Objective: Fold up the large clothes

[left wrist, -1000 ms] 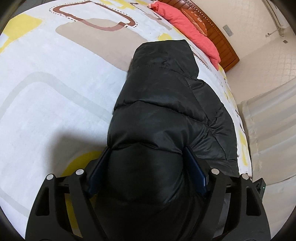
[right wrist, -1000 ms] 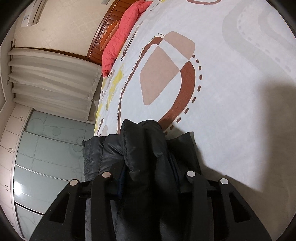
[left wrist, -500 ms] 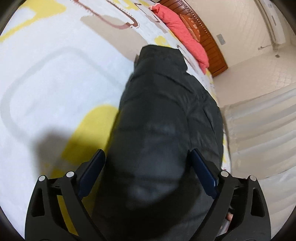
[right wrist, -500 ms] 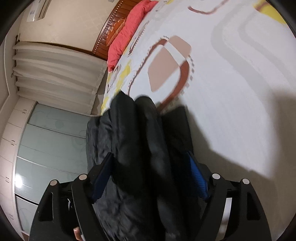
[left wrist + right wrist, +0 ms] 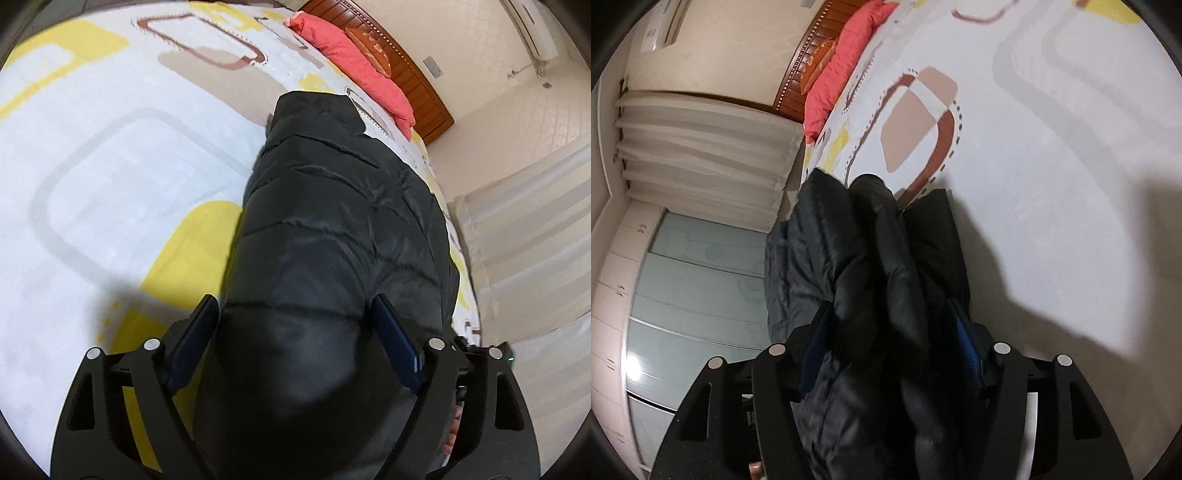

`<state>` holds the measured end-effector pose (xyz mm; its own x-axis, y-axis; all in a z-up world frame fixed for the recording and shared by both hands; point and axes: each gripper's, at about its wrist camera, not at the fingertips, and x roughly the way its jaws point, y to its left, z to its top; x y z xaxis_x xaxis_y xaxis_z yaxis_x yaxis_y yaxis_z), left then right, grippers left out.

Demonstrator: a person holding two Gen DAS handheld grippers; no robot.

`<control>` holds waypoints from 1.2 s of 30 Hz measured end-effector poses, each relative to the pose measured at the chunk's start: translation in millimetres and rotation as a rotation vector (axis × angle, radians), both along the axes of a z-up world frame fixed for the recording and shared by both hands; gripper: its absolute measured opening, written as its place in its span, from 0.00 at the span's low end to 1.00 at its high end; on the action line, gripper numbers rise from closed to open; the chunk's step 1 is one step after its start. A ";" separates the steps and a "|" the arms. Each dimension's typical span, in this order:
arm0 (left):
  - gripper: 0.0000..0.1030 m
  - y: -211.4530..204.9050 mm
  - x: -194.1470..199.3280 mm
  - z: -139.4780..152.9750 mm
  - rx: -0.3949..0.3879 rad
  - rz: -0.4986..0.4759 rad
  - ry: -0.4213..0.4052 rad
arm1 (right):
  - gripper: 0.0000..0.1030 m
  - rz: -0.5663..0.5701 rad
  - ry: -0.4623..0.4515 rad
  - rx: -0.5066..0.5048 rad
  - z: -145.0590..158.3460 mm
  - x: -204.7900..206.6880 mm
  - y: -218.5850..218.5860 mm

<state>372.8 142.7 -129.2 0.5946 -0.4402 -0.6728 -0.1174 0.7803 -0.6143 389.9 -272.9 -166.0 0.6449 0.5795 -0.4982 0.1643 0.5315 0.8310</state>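
Observation:
A black puffer jacket point(image 5: 332, 229) lies lengthwise on the patterned bedspread point(image 5: 110, 166), its hood end toward the headboard. My left gripper point(image 5: 295, 325) is shut on a thick bundle of the jacket's near end, the fabric filling the gap between its blue-padded fingers point(image 5: 195, 339). In the right wrist view the jacket point(image 5: 849, 258) is bunched in folds, and my right gripper point(image 5: 890, 328) is shut on it, lifted a little off the bed. The fabric hides most of the right fingers.
A red pillow point(image 5: 354, 62) and an orange cushion lie against the wooden headboard point(image 5: 417, 81) at the far end. White curtains point(image 5: 701, 147) and a glass-fronted wardrobe point(image 5: 694, 295) stand beside the bed's edge. Wide bedspread stretches on the other side point(image 5: 1071, 184).
Both grippers have lifted and pulled the jacket's near end back and up; the jacket now stretches longer on the bed, and both stay closed on it.

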 end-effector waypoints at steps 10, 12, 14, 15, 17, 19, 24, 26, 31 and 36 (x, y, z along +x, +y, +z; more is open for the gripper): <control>0.87 -31.1 -54.6 25.3 0.298 -0.047 -0.087 | 0.60 -0.020 -0.012 -0.280 41.0 -59.4 24.8; 0.87 -35.0 -69.7 31.3 0.362 -0.040 -0.109 | 0.60 -0.022 -0.021 -0.343 50.3 -73.5 33.5; 0.87 -36.6 -83.4 38.5 0.397 -0.034 -0.134 | 0.60 -0.028 -0.031 -0.399 57.9 -84.3 39.9; 0.87 -37.1 -89.9 42.2 0.416 -0.029 -0.145 | 0.60 -0.030 -0.036 -0.431 62.0 -89.3 43.5; 0.88 -38.5 -105.5 51.1 0.470 -0.012 -0.176 | 0.60 -0.034 -0.046 -0.509 70.0 -102.7 53.4; 0.89 -40.3 -120.2 55.8 0.528 0.004 -0.194 | 0.66 -0.040 -0.055 -0.573 73.1 -114.2 61.6; 0.90 -44.0 -156.7 57.0 0.624 0.034 -0.201 | 0.66 -0.040 -0.067 -0.704 79.3 -149.8 81.3; 0.90 -45.0 -173.1 61.2 0.636 0.040 -0.216 | 0.66 -0.048 -0.079 -0.732 83.3 -161.0 86.4; 0.91 -51.3 -205.7 82.9 0.673 0.057 -0.280 | 0.66 -0.068 -0.125 -0.793 100.2 -193.8 99.3; 0.95 -58.1 -232.5 102.7 0.666 0.060 -0.322 | 0.66 -0.060 -0.164 -0.810 115.8 -220.4 110.7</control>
<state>140.3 84.6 -26.5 0.8179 0.0394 -0.5741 -0.0653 0.9976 -0.0246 169.5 -162.2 -50.2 0.7643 0.0440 -0.6433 0.1213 0.9701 0.2104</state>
